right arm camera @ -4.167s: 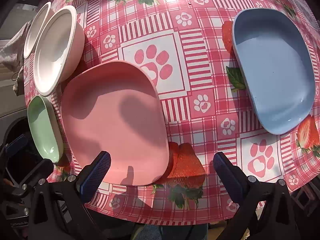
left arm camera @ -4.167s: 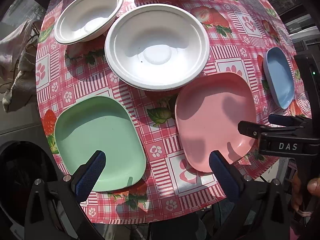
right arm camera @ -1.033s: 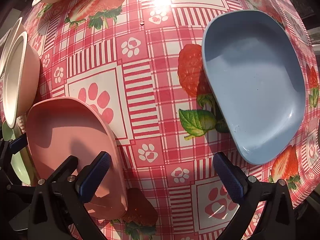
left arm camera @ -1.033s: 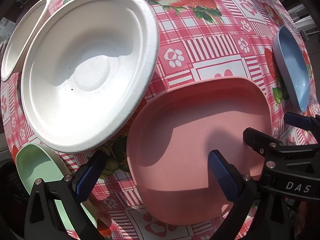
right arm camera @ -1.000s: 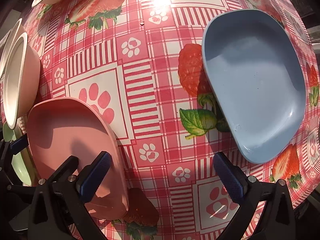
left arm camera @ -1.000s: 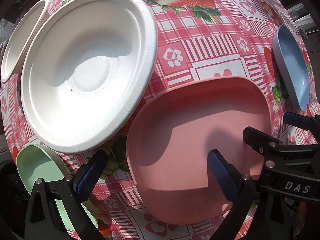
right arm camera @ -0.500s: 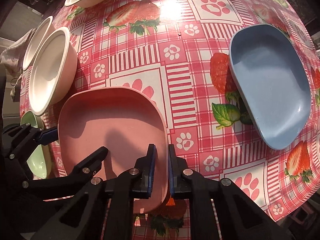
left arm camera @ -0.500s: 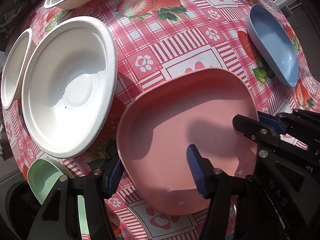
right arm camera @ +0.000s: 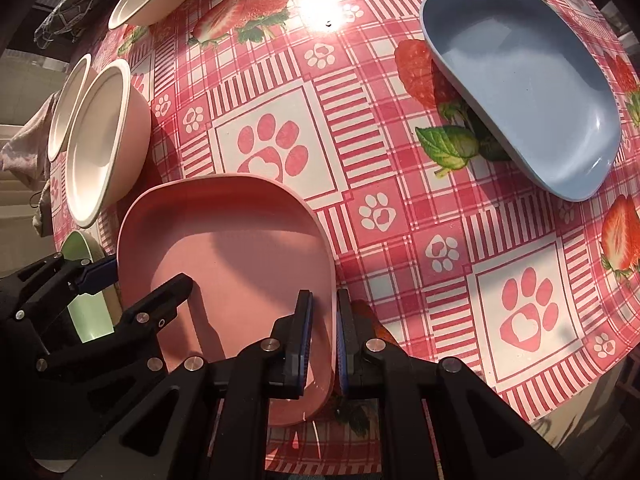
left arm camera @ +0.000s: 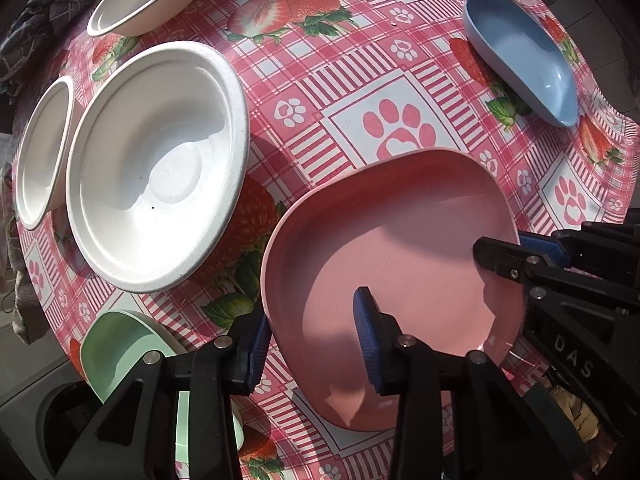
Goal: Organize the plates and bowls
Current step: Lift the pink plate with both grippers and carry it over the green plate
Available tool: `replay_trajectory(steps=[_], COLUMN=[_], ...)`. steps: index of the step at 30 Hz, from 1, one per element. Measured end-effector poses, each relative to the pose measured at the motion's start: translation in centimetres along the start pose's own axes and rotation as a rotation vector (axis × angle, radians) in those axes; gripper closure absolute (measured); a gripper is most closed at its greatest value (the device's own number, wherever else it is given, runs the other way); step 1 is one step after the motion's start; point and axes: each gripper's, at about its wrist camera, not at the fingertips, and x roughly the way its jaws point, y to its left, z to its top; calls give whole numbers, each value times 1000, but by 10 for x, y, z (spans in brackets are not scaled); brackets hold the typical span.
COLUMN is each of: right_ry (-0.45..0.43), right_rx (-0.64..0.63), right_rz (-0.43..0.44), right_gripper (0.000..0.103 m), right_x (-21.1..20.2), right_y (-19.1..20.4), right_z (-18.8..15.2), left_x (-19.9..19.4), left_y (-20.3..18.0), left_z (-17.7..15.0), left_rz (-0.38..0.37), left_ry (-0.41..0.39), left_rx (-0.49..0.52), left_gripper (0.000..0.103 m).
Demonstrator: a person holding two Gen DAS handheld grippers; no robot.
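Pink plate [left arm camera: 400,232] lies straight below both tools on the bench [left arm camera: 360,92], its long axis running from the near bench edge up toward the paw print. In the left wrist view, the left hand-held gripper [left arm camera: 312,332] points down and straddles the plate's left rim, one pad outside the wall and one over the inside; its jaws have just been closing, and the outer pad looks against the rim, though whether the inner one presses I cannot tell. The big white bowl [left arm camera: 156,168] sits just beside the plate on the left, a green plate [left arm camera: 124,344] at the near edge, a blue plate [left arm camera: 520,52] well apart at far right. In the right wrist view, the right hand-held gripper [right arm camera: 322,344] is clenched on the plate's right rim [right arm camera: 328,280], pads either side of the wall. Both hands are equally placed; the blue plate [right arm camera: 520,80] lies up and right, probably where the plates get stacked.
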Motion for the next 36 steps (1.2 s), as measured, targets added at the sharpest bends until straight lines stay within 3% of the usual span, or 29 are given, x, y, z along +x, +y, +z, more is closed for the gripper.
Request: replay_trajectory(steps=[9, 20, 36], right_ry=[-27, -73, -91], right_rx=[-34, -47, -90], right_rz=[1, -1, -14], right_gripper=[90, 90, 90], right_x=[-18, -53, -63], right_y=[23, 39, 51], right_z=[-5, -16, -19], left_x=[-23, -57, -113], left_y=[23, 39, 52], left_z=[-17, -36, -64], left_rz=[6, -17, -15], left_ry=[8, -60, -117], left_rx=[-4, -18, -82], left_gripper=[64, 64, 64])
